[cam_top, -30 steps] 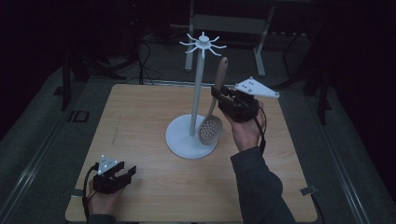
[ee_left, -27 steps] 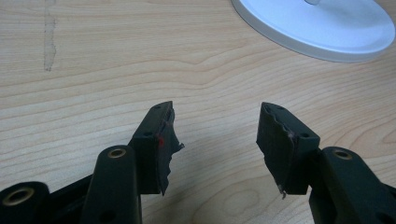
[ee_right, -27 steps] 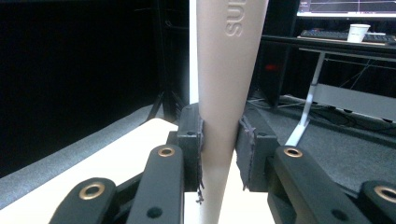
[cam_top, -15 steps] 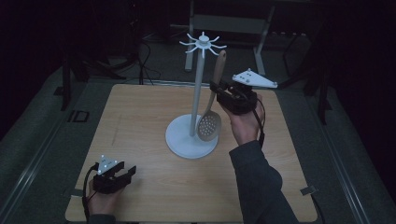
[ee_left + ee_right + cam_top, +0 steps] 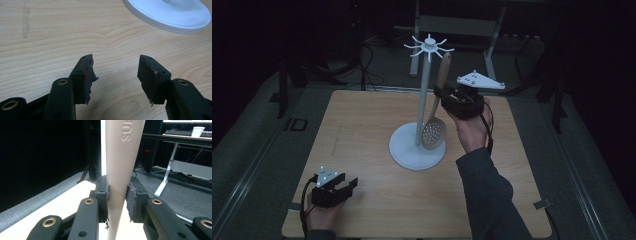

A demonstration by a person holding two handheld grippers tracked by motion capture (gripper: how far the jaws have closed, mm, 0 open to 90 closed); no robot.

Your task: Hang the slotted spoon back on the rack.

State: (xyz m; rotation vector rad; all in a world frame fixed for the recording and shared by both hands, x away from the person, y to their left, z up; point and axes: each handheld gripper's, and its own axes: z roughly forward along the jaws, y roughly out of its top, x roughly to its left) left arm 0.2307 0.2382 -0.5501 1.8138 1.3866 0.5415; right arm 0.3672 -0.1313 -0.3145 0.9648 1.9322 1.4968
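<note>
At the near left corner of the wooden table (image 5: pixel 362 125), the person's left gripper (image 5: pixel 343 190) rests low on the surface, its jaws spread apart with nothing between them; in the left gripper view the bare wood lies between the worn pads and the rim of the white stand base (image 5: pixel 172 17) sits beyond them, well apart. Toward the middle of the table stands the white utensil stand (image 5: pixel 422 100), a thin upright pole on a round base, topped by a ring of short hook arms (image 5: pixel 430 46). Just right of the pole, the slotted spoon (image 5: pixel 434 132) hangs bowl-down, its perforated bowl over the base and its long handle running almost upright, tilted slightly, with the tip just below and right of the hooks. Farther right, the right gripper (image 5: pixel 443 96) is clamped on the handle about midway up; the right gripper view shows both pads pressed against the tan handle (image 5: pixel 120 170), the white pole directly behind it. Judged from this, the coming move turns on the handle's tip and the hook ring above it: the tip lies up and slightly left of the right gripper, along the spoon's own long axis, and the right hand is by far the nearer. Whether the handle's end has a hanging hole cannot be made out, and the tip is cut off at the top of the right gripper view. Raised lettering on the handle is only partly legible.
</note>
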